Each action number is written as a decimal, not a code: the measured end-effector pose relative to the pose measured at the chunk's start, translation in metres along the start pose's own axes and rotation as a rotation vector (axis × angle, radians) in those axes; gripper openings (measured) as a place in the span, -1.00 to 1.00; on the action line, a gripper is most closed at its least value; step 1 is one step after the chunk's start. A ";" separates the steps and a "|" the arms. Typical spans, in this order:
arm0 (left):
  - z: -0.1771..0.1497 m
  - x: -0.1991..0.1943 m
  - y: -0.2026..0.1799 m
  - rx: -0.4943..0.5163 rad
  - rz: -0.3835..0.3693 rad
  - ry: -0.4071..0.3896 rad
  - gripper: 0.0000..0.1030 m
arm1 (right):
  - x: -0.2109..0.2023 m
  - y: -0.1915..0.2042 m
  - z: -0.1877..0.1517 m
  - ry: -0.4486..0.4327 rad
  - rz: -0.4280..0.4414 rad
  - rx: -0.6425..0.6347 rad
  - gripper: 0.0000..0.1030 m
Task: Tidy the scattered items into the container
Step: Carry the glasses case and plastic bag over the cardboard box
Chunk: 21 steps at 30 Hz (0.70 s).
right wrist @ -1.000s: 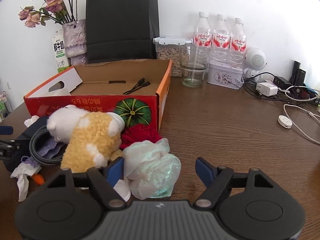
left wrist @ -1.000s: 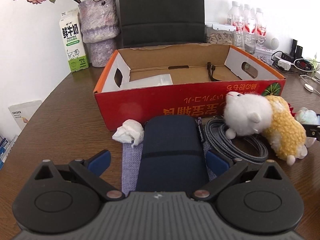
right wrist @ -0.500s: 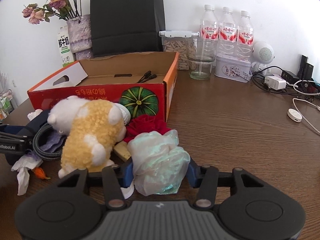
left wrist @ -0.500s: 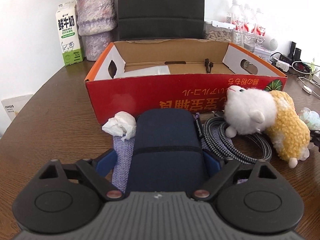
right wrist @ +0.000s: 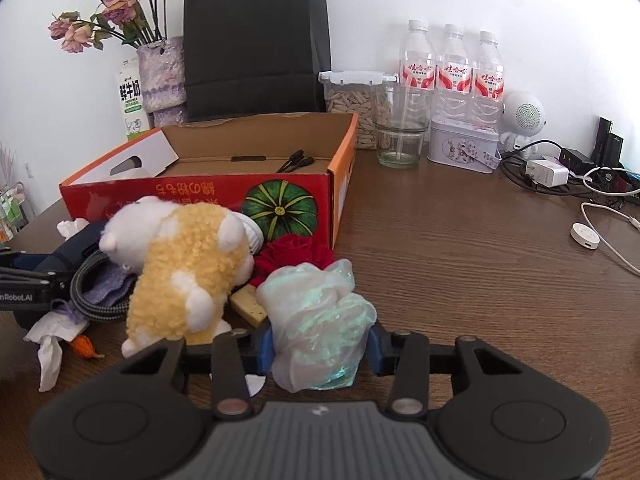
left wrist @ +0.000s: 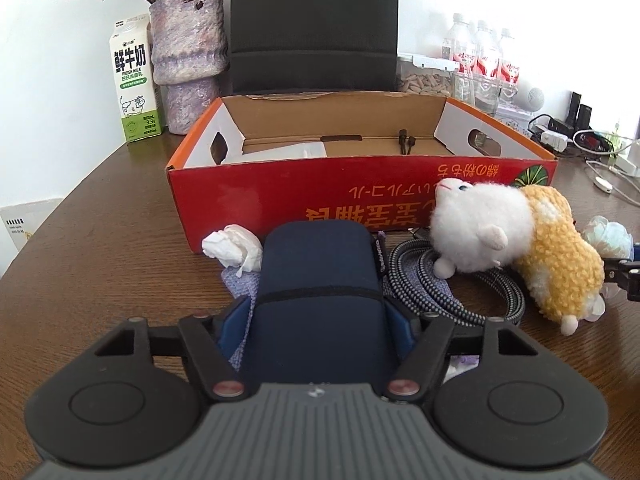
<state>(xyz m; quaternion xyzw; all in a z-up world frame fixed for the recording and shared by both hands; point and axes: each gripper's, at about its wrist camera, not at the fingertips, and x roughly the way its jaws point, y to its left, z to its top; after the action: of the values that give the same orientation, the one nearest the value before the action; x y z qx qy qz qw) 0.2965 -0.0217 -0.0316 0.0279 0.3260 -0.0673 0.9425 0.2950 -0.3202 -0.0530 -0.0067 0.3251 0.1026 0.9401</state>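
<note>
Straddling the dark blue pouch (left wrist: 318, 280), the left gripper (left wrist: 318, 326) has its jaws closing, one blue pad on each long flank, and from the left wrist view the pads look to be at the fabric or just short of it; I cannot tell whether they press yet; the pouch lies on the table (left wrist: 100, 264) with its long axis running straight ahead from the jaws toward the red cardboard box (left wrist: 280, 196), its far end close to the near wall; so the coming move, as I judge it, is a lift and a short carry forward over that wall; the right gripper (right wrist: 320, 350) sits off to the other side, its jaws closing too, with the crumpled iridescent plastic bag (right wrist: 318, 316) between them and the pads touching its sides; the bag lies near the box's right front corner; the plush sheep (right wrist: 188, 268) lies between the two items; each hand is nearest its own target.
</note>
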 end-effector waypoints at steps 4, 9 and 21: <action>-0.002 -0.006 0.003 -0.022 -0.006 -0.011 0.31 | -0.004 0.001 -0.001 -0.014 -0.005 0.007 -0.20; -0.001 -0.018 0.008 -0.049 -0.005 -0.039 0.31 | -0.013 0.004 -0.002 -0.038 -0.005 0.012 -0.21; -0.009 -0.023 0.009 -0.019 0.012 -0.004 0.32 | -0.025 0.019 0.001 -0.067 0.010 0.008 -0.21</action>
<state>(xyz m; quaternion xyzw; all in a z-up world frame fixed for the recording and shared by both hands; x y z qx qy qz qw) 0.2749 -0.0098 -0.0244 0.0208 0.3244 -0.0589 0.9439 0.2726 -0.3059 -0.0363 0.0024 0.2940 0.1063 0.9499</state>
